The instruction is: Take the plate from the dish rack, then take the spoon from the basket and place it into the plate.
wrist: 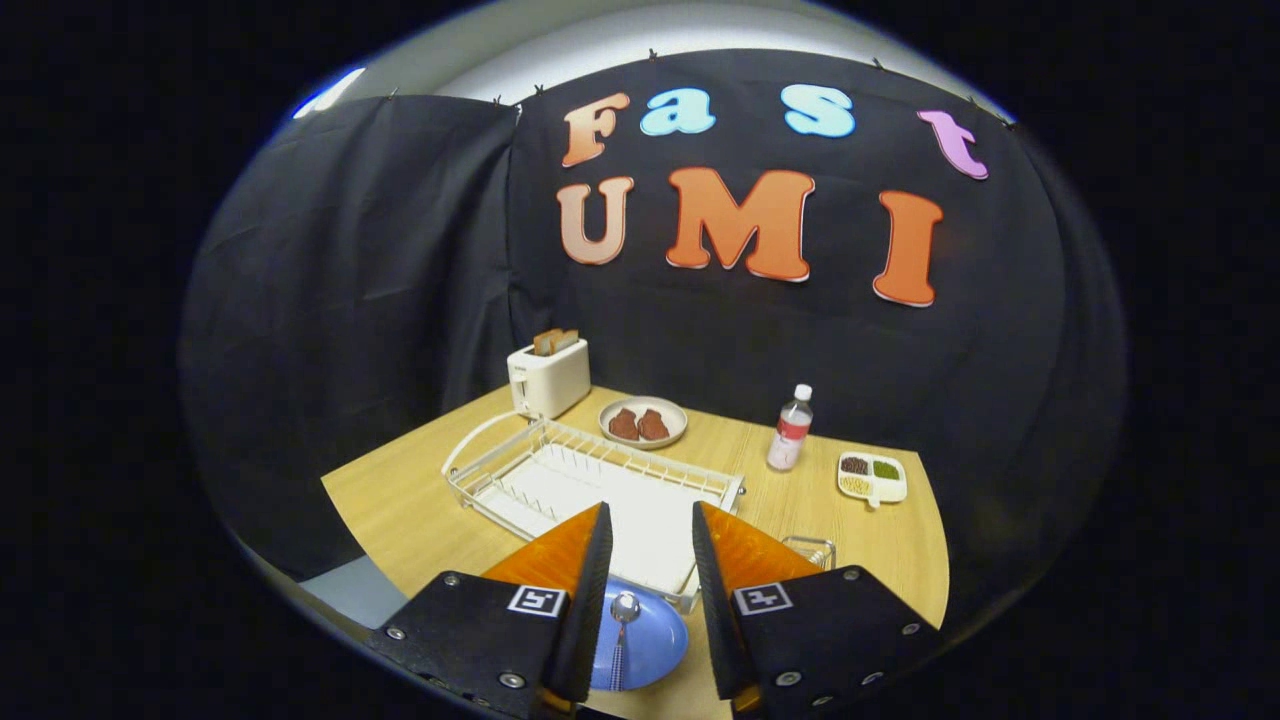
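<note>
My claw (650, 545) hangs with fingers apart, gripping nothing; the spoon (621, 625) lies in the plate (655, 645) below, beside the rack (600, 480).

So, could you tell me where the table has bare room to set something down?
Bare wood lies left of the dish rack, and between the bottle and snack tray. It is crowded near the open gripper: plate, spoon and basket.

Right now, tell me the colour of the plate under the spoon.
Blue. The plate shows best in the gripper view, between the open fingers, with the spoon lying on it.
</note>
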The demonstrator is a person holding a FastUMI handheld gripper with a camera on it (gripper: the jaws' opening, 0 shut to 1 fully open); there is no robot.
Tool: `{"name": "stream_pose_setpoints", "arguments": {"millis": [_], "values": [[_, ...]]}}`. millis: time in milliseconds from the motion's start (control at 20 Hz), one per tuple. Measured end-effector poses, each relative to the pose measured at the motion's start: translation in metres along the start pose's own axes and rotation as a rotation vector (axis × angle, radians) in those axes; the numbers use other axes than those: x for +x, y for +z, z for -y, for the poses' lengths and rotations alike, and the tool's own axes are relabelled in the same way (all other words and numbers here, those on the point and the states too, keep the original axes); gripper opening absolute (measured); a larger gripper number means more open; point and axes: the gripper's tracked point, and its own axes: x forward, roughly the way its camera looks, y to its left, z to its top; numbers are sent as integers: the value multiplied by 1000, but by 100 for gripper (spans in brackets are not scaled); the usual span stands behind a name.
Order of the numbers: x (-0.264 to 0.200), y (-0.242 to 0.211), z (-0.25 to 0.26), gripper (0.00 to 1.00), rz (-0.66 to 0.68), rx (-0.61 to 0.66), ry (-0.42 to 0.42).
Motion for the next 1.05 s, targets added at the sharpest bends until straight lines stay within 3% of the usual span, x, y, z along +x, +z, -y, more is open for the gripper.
{"name": "stream_pose_setpoints", "arguments": {"millis": [200,400,550,750,1050], "values": [[-9,55,6,49,134,-36,-67],[-17,88,18,62,237,-26,-133],[-18,93,28,69,269,-10,-185],[-22,89,22,82,278,20,-187],[-14,88,26,91,298,22,-209]]}}
